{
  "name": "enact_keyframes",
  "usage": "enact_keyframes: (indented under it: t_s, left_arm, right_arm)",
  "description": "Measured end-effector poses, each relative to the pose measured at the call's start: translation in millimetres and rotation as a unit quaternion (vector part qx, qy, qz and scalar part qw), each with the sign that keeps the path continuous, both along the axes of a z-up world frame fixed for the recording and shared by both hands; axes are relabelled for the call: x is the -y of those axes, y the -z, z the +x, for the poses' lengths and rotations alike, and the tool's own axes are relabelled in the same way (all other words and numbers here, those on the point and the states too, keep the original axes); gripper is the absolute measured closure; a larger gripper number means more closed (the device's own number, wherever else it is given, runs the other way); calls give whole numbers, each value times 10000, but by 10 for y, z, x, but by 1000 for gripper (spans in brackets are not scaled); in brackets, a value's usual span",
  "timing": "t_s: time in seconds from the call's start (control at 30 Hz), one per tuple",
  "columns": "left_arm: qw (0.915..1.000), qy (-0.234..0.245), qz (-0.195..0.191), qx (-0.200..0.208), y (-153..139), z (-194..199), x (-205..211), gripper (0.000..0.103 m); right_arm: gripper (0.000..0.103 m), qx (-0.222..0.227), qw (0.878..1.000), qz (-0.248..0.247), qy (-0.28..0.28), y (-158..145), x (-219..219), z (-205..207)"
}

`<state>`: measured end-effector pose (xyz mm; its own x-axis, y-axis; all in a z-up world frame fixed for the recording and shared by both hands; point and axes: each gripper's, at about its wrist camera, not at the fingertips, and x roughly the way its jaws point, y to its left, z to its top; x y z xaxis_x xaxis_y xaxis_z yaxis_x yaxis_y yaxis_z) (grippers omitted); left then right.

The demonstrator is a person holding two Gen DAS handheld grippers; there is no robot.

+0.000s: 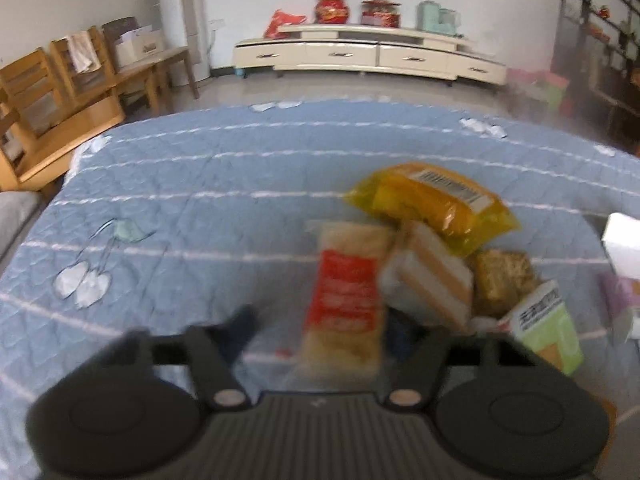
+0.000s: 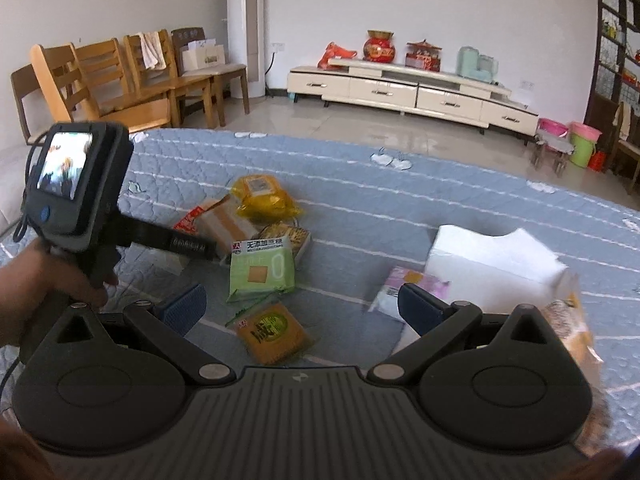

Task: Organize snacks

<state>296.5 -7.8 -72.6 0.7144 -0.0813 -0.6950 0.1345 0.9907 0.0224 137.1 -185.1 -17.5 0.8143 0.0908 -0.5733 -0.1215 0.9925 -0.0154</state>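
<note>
**Left jaws around the red-label packet**

I see the red-and-white snack packet (image 1: pixel 344 300) on the blue quilt (image 1: pixel 200 184), between my left gripper (image 1: pixel 320 332) fingers, though blur hides any contact. My right gripper (image 2: pixel 300 308) gapes empty above an orange packet (image 2: pixel 274 334), beside the white box (image 2: pixel 492 264).

walls: plain white, tall white column unit (image 2: pixel 245 28) in corner | floor: glossy pale tile (image 2: pixel 360 128) | far wall: long cream TV cabinet (image 2: pixel 412 88) with drawers, red jar (image 2: pixel 379 46), mint canisters (image 2: pixel 476 63) on top | left: row of wooden chairs (image 2: pixel 120 80) | right: dark shelving (image 2: pixel 616 40), pink and green buckets (image 2: pixel 580 140) | light: soft daylight
</note>
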Motion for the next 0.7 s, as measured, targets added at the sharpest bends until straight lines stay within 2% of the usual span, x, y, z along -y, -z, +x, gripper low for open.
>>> enact_keyframes:
  t_s: [0.07, 0.17, 0.37, 0.5, 0.53, 0.57, 0.6, 0.7]
  left_arm:
    - [9998, 156, 108, 56, -29, -31, 46, 68]
    - [9995, 223, 173, 157, -42, -169, 15, 68]
    - [9999, -7, 115, 109, -102, -589, -261, 68]
    - [9998, -175, -11, 65, -188, -781, -426, 68]
    - [9998, -202, -28, 75, -205, -821, -445, 68]
    - [9997, -235, -41, 80, -228, -889, -462, 68]
    - [9996, -253, -64, 98, -247, -911, -468, 68]
    - [9994, -279, -138, 160, -319, -1039, -472, 68]
  right_arm:
    - [0, -113, 9999, 28, -82, 63, -52, 129]
    - [0, -274, 9993, -10, -235, 169, -159, 312]
    - [0, -545, 9975, -265, -373, 361, -397, 678]
    - [0, -656, 9965, -451, -254, 460, -489, 897]
    - [4, -719, 9962, -435, -243, 489, -500, 938]
    - [17, -770, 9958, -429, -229, 515, -509, 966]
    - [34, -743, 9962, -389, -233, 515, -507, 962]
    - [38, -723, 9964, -388, -214, 488, -504, 874]
